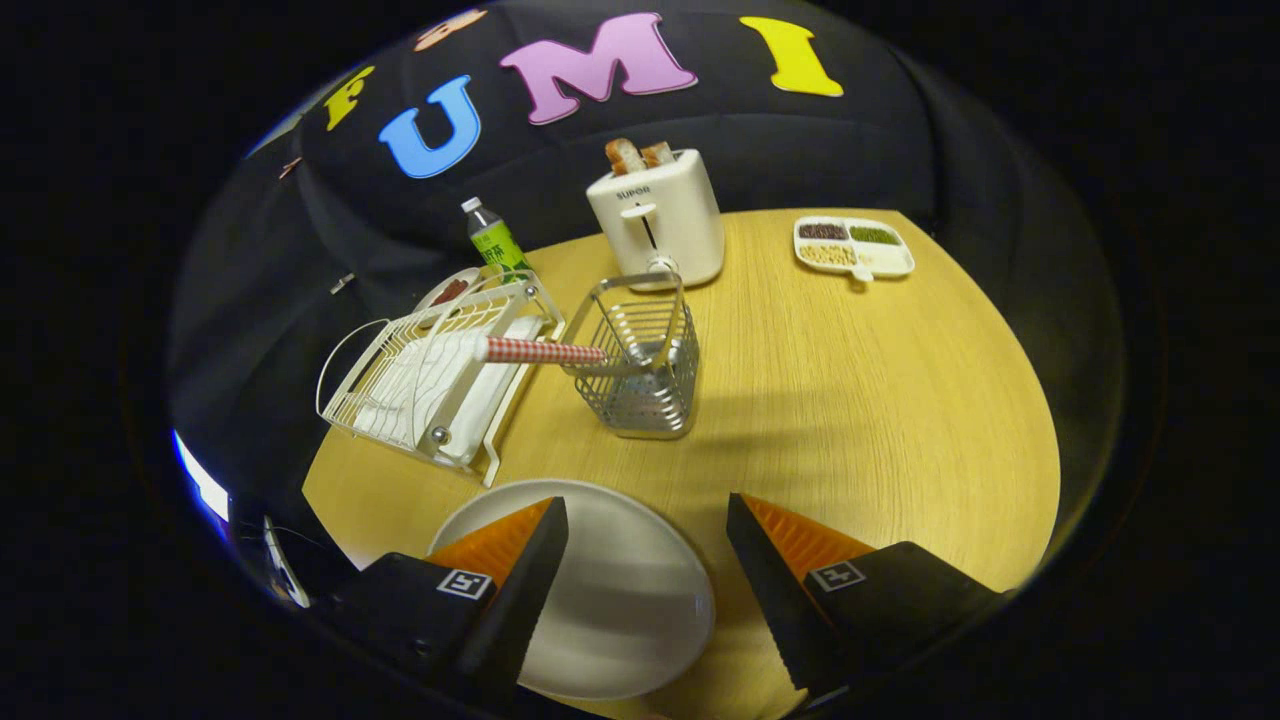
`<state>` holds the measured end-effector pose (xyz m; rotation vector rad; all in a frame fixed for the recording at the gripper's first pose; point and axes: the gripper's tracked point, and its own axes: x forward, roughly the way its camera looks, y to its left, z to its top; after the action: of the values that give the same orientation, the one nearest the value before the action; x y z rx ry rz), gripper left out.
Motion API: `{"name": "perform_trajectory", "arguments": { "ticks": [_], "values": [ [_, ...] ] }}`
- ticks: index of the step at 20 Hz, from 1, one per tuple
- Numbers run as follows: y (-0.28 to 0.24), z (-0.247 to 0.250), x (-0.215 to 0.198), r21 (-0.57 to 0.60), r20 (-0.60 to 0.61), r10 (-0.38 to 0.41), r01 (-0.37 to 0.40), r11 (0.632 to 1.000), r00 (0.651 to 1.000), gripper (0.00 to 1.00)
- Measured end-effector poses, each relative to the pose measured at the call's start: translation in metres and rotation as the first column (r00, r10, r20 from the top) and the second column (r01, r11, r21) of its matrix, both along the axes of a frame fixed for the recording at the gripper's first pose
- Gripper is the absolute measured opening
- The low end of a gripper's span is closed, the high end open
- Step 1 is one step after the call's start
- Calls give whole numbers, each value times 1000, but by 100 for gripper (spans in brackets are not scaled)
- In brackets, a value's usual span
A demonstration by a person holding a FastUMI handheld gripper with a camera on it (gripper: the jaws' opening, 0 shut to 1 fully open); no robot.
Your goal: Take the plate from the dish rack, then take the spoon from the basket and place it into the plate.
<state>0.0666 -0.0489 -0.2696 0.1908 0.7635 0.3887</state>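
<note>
Wide-open empty gripper (648,520) over round white plate (620,610), wire mesh basket (640,370) beyond it holding red-checked-handled spoon (545,351), white wire dish rack (430,385) left of basket, cream toaster (660,225) behind

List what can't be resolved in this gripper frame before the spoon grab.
- Spoon: its bowl sits inside the basket, hidden behind the wire mesh; just the checked handle is clear.
- Plate: near edge covered by one finger of the open gripper.
- Small dish behind the dish rack: mostly blocked by the rack's wires.
- Divided tray: contents too small to identify.
</note>
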Motion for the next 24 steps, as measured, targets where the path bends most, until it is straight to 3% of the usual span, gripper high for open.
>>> {"name": "perform_trajectory", "arguments": {
  "ticks": [8,18,24],
  "values": [
    [46,28,23,-91,182,181,-166,982,967,99],
    [67,20,81,-147,271,190,-154,977,944,98],
    [77,23,95,-120,280,174,-146,982,944,75]
  ]
}}
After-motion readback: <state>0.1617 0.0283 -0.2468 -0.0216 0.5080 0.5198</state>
